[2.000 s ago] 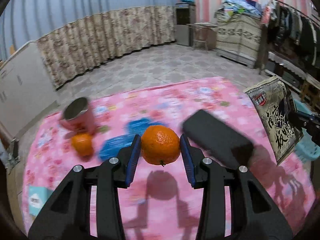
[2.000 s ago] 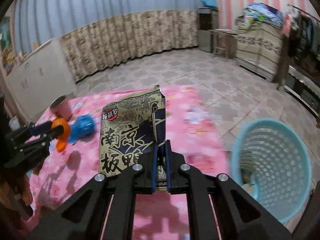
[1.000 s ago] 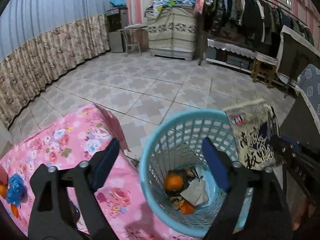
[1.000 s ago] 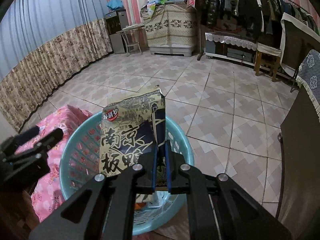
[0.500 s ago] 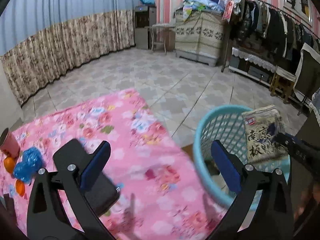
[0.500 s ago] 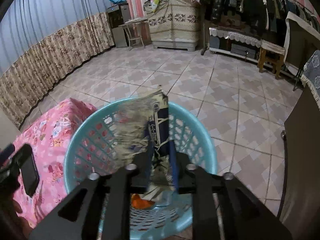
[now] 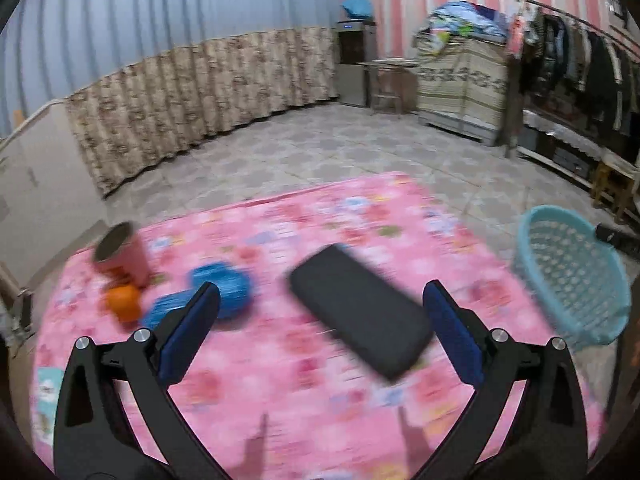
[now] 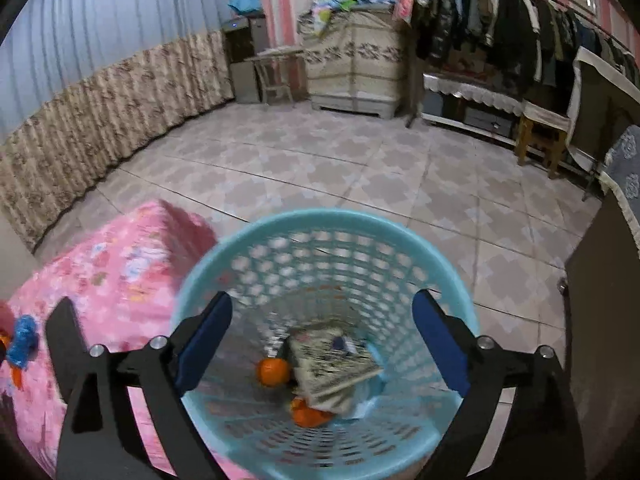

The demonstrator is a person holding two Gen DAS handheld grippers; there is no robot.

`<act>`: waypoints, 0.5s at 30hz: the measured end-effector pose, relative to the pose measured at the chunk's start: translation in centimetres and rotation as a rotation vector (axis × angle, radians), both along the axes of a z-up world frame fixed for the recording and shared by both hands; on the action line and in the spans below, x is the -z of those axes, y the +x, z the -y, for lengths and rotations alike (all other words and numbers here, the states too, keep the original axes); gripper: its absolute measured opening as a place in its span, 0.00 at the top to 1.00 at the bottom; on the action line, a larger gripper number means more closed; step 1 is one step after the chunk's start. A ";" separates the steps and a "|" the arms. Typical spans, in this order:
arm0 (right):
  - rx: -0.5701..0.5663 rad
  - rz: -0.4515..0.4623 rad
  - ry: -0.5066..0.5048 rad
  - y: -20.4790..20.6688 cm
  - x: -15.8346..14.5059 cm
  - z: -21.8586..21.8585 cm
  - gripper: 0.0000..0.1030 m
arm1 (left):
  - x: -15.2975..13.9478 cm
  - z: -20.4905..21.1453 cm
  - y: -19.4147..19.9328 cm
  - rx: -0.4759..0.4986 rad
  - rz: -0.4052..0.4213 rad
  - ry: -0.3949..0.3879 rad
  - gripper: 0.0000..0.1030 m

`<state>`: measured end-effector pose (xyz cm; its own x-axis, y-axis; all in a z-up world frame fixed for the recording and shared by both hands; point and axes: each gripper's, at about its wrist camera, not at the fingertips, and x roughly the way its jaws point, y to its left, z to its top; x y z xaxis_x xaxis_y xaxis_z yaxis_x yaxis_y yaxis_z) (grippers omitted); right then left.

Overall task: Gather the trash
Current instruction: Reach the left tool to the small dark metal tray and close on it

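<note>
My right gripper [image 8: 322,342] hangs over the turquoise basket [image 8: 408,240], its jaws opening with nothing between them. The printed snack bag [image 8: 334,364] lies inside the basket beside two oranges [image 8: 273,371]. My left gripper [image 7: 320,328] stands open and empty above the pink floral table [image 7: 280,380]. On that table lie a black flat case [image 7: 360,316], a blue crumpled wrapper [image 7: 220,288], an orange [image 7: 122,300] and a tilted pink cup [image 7: 120,256]. The basket [image 7: 568,276] shows at the table's right side in the left wrist view.
A light blue packet [image 7: 46,392] lies at the table's left front edge. Tiled floor [image 8: 360,176] stretches beyond the basket. A clothes rack [image 8: 500,20], a covered cabinet [image 8: 352,68] and a wooden stool [image 8: 540,136] line the far wall. A dark panel [image 8: 600,320] stands right of the basket.
My right gripper opened and the snack bag dropped into the basket. My left gripper swung left from the basket to over the table, staying open.
</note>
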<state>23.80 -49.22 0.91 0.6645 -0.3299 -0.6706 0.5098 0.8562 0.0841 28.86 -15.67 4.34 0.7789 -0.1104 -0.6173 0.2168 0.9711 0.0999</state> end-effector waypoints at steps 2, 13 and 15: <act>-0.034 0.012 -0.014 0.5 -0.2 -1.8 0.08 | 0.3 -3.0 0.2 -0.045 -0.004 0.009 0.05; -0.227 -0.041 -0.130 4.7 0.1 -12.4 0.08 | 3.6 -16.0 1.2 -0.235 -0.130 -0.048 0.06; -0.244 -0.049 -0.137 4.9 0.3 -13.5 0.08 | 4.5 -17.7 0.9 -0.249 -0.152 -0.064 0.07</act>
